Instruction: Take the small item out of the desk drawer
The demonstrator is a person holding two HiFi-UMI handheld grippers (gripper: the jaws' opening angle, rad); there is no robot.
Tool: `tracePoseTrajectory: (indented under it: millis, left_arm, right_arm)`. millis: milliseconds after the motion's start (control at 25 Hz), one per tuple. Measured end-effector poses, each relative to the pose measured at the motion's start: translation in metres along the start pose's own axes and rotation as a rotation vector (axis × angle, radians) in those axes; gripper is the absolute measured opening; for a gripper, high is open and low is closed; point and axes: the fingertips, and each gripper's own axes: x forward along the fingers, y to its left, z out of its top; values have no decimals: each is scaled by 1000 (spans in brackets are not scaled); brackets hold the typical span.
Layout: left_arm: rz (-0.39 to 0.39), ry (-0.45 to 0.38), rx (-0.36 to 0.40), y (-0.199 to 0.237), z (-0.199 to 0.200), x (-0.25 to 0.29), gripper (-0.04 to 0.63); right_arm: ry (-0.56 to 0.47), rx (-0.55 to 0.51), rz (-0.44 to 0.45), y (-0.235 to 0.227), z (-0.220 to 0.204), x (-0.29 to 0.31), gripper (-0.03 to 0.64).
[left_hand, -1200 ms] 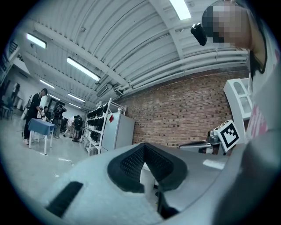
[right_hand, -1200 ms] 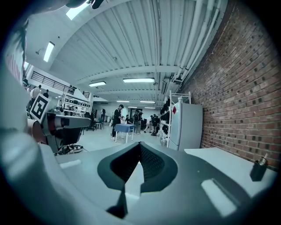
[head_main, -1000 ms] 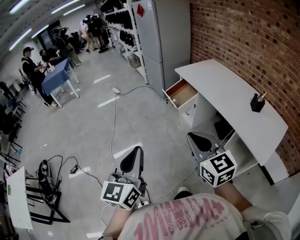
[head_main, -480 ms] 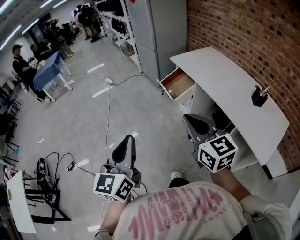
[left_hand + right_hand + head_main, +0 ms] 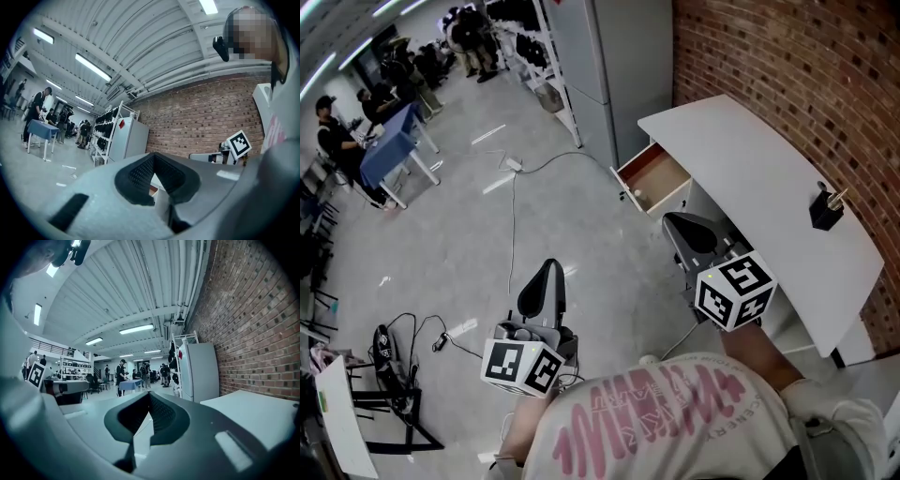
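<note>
The small item (image 5: 638, 195), as far as we can make out, is the pale speck in the drawer (image 5: 661, 173), in its front corner. It's too tiny to say what it is, & neither claw view shows it. The drawer itself stands pulled out at the far end of the white worktop (image 5: 750, 159), wood-coloured inside & otherwise bare as far as we see, so we'd judge the opening step done already. Everything after that is left: approach, reach in, pinch, lift out. The right claw (image 5: 678, 223) is the nearer one, held level in front of the worktop & aimed roughly toward the drawer. It's short of the drawer, not inside it & not touching anything. Its jaws are pressed together w/ nothing between, so they'll need to spread before any pick. The left claw (image 5: 549, 272) hangs further out over the floor (image 5: 469, 216), well apart from the drawer, jaws likewise closed on nothing per its own view. So we're early in the task, prob. in the approach, w/ no contact w/ the item yet. Further out, a black plug-like thing (image 5: 826, 208) sits on the worktop near the brick wall (image 5: 787, 56), not part of the job. A tall white cabinet (image 5: 623, 56) stands just beyond the drawer, a cable (image 5: 514, 216) runs across the floor, & people (image 5: 333, 127) stand well off across the room.
</note>
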Motion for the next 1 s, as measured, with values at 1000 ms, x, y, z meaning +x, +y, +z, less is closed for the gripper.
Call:
tracePoseTrajectory:
  millis: [1000]
  left_arm:
    - [89,35,-132,48,-59,106,5]
  right_arm:
    - [84,70,48,-95,-37,82,14]
